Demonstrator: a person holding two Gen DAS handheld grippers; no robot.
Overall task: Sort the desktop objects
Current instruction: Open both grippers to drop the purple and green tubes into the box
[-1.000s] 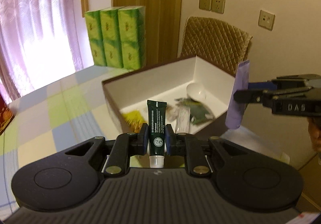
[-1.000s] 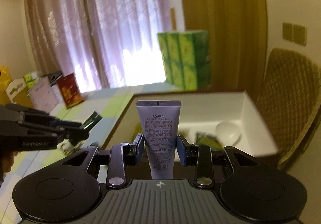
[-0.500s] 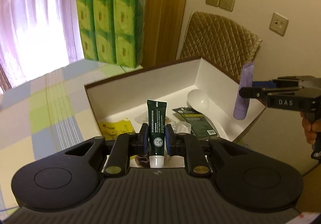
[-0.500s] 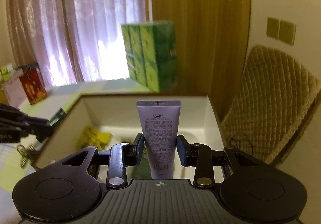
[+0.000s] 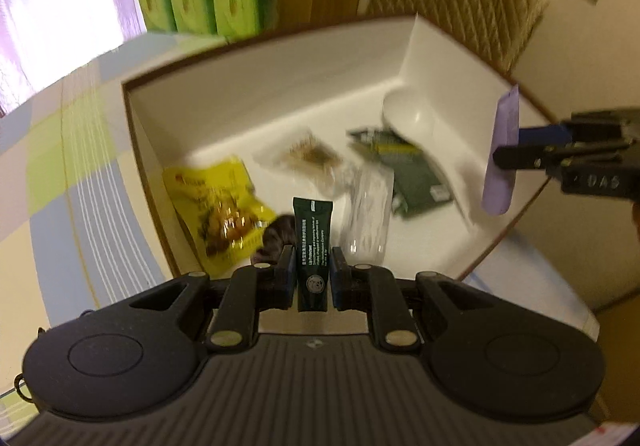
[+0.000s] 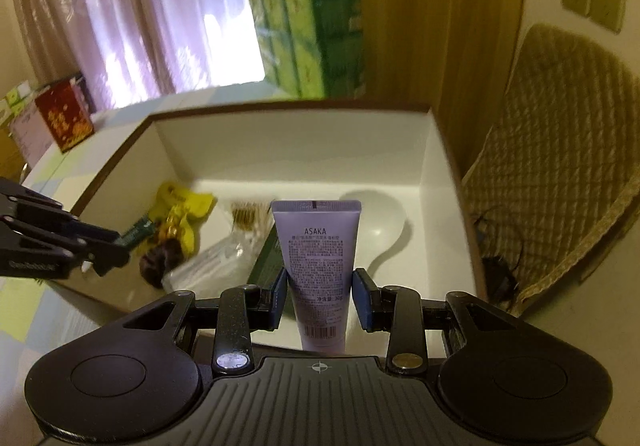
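Green tube [image 5: 312,246] upright, pinched in left gripper [image 5: 312,278] jaws; lilac tube [image 6: 318,266] likewise in right gripper [image 6: 319,296], both above box [image 6: 288,142].

We are holding a small dark green tube [image 5: 313,246] upright over the near edge of the white box [image 6: 280,142], and a lavender ASAKA tube [image 6: 318,266] upright above its right edge.

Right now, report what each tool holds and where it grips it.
The left tool grips a dark green lip-balm tube near its cap end. The right tool grips a lilac ASAKA tube around its lower body, crimped end forward.
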